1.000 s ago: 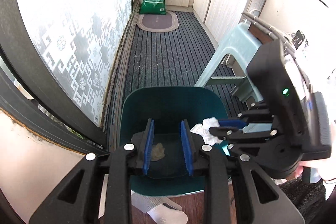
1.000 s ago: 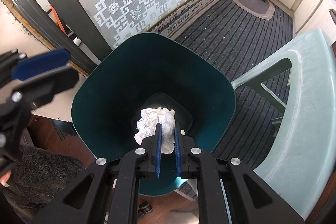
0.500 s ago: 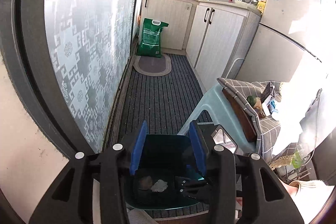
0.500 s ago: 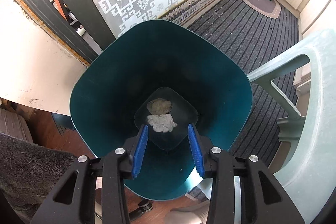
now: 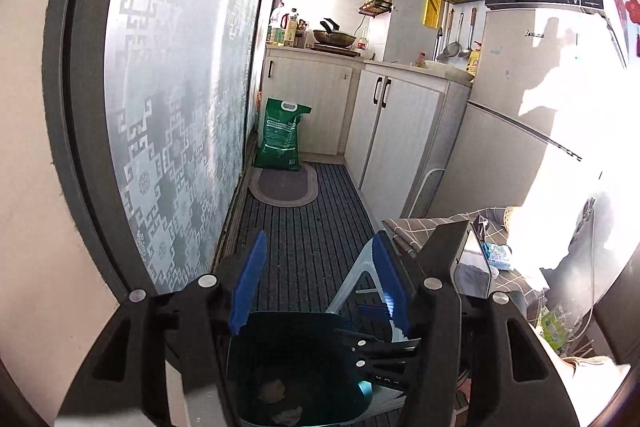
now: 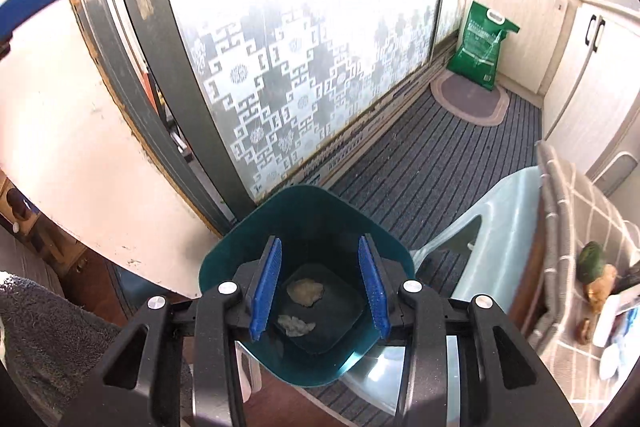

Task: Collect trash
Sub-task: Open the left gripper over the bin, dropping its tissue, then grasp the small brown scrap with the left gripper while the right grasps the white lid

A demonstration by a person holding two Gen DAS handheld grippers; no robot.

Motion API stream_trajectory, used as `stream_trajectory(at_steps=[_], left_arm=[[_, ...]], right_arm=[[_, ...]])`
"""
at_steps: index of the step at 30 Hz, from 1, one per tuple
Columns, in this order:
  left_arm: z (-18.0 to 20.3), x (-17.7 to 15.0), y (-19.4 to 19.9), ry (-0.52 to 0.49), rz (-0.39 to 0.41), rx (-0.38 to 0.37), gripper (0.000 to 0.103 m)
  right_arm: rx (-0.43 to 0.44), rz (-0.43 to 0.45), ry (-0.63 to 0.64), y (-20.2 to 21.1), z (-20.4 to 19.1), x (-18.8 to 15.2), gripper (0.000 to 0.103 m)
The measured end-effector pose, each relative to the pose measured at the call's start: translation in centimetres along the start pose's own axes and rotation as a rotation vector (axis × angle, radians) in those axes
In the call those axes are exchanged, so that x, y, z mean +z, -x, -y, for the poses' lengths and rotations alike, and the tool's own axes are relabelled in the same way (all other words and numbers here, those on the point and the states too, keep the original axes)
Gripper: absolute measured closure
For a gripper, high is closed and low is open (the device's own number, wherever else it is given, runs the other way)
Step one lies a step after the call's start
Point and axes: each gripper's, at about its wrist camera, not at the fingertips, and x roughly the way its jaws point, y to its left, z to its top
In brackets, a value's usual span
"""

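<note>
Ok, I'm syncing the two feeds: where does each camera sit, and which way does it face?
Left wrist: on the left gripper, looking along the kitchen floor to the green bag; its opening, empty jaws frame the teal bin low down, the right gripper intruding from the right.
Right wrist: on the right gripper, tilted steeply into the bin; its jaws are open and empty.
Shared: bin, both trash wads, bag, pale plastic stool.
</note>
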Motion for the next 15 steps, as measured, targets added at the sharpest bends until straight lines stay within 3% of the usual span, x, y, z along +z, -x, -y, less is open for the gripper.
stream_trajectory(at_steps=[6, 15], left_arm=[[2.0, 0.8, 0.2, -0.013, 0.024, -0.030, 0.044], [7.0, -0.1, -3.0, -0.077, -0.022, -0.086, 0.044]], right_arm=[[-0.074, 0.126, -0.006, 5.8, 2.7, 0.3, 0.058], [-0.174, 0.185, -0.104, 10.5, 9.6, -1.9, 0.057]])
